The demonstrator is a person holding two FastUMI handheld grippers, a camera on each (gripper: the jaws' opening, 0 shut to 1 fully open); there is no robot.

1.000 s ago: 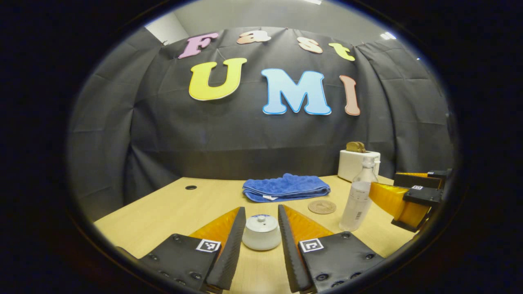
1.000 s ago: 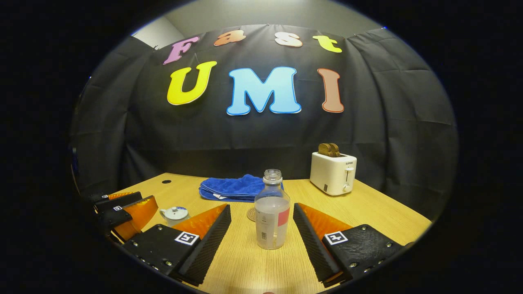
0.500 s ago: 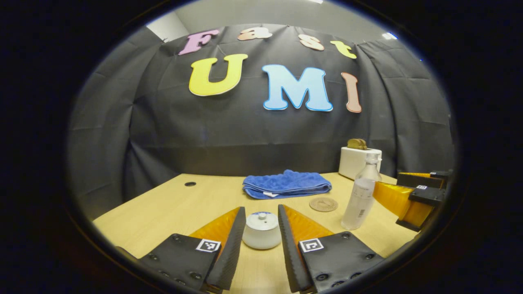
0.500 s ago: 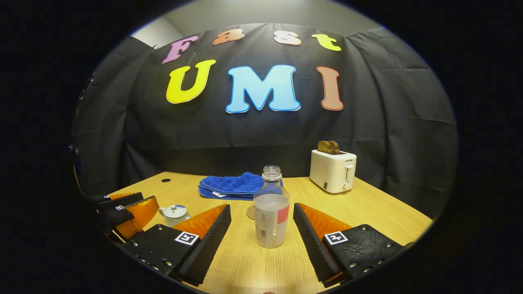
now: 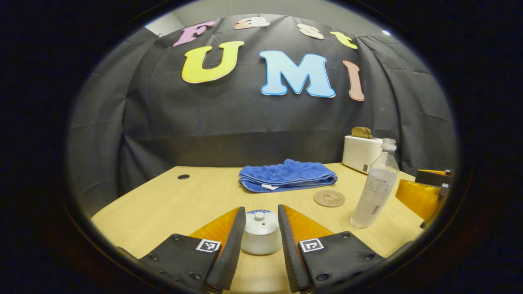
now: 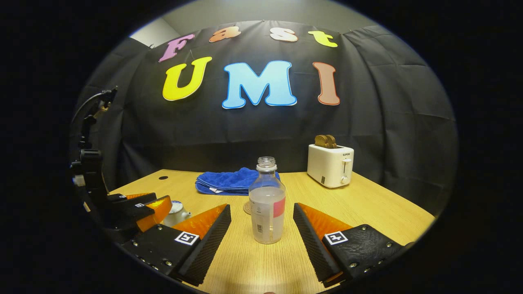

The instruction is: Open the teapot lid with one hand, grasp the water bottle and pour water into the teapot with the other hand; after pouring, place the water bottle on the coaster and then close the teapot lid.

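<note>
Here, left tongs [image 5: 262,241] gape around the lidded teapot [image 5: 261,238], gripping nothing; right tongs [image 6: 262,232] gape around the upright water bottle [image 6: 267,206], coaster [image 5: 329,198] at one o'clock.

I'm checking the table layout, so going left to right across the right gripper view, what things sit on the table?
Left gripper → teapot → blue towel → water bottle → toaster.
</note>
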